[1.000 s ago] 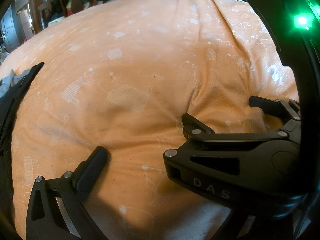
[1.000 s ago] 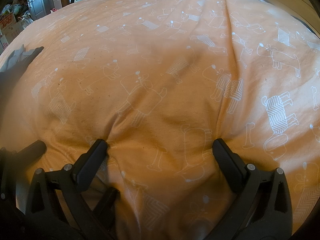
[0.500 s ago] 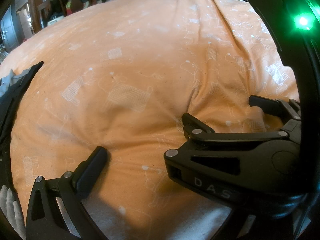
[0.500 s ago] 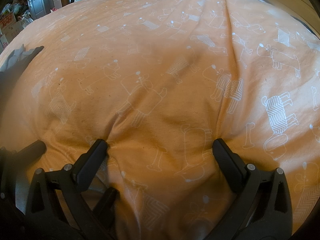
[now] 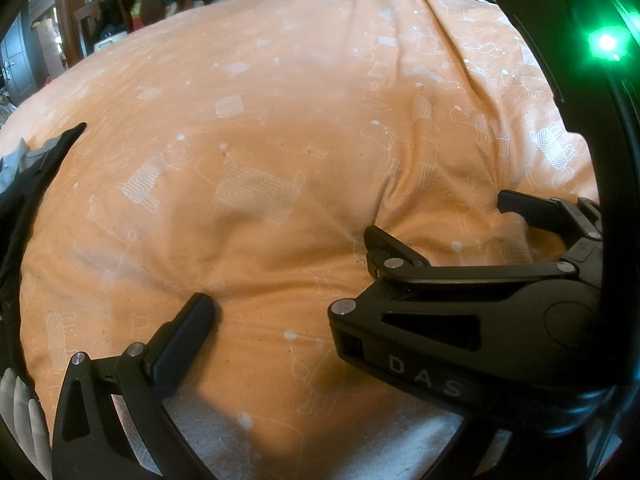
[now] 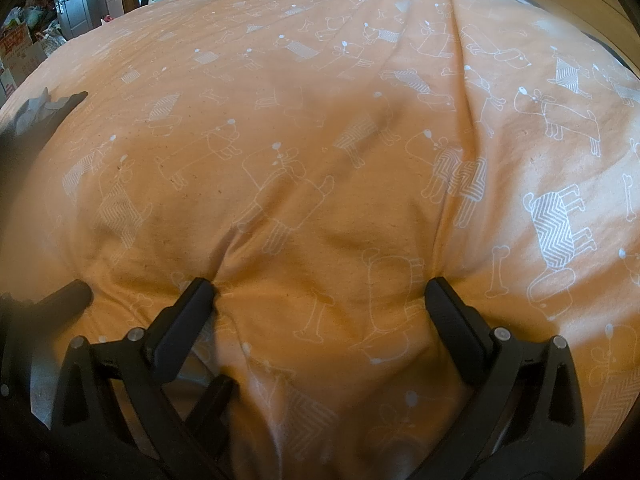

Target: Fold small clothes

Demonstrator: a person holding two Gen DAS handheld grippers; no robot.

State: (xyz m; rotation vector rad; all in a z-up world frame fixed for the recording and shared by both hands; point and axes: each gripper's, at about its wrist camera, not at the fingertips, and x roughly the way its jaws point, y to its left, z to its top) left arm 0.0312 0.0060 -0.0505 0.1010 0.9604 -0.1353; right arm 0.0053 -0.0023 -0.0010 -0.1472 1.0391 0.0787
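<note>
Hand-held grippers: left hand-held gripper (image 5: 316, 308) and right hand-held gripper (image 6: 318, 288) both spread wide, pinching nothing, fingertips pressed into the bedding side by side.
Surface: orange bed cover printed with white dogs (image 6: 320, 140), soft and puffy, dimpled under the fingertips.
Task's thing: black and grey small garment (image 5: 36, 168), crumpled at 9 o'clock on the far left edge of the bed, well apart from both tools, mostly cut off in both views.
Step in hand: judged as reaching for the garment; no fold begun.
Doing it well: lift clear of the cover first, to avoid dragging bedding along; swing toward 9 o'clock with the left tool leading; pinch a hem or corner, not the middle of the heap; bring it to the flat middle of the bed toward 12 o'clock and spread it smooth before any fold.
Risk: catching the orange cover together with the thin cloth.
Unclear: type of garment, too little shown to tell.
</note>
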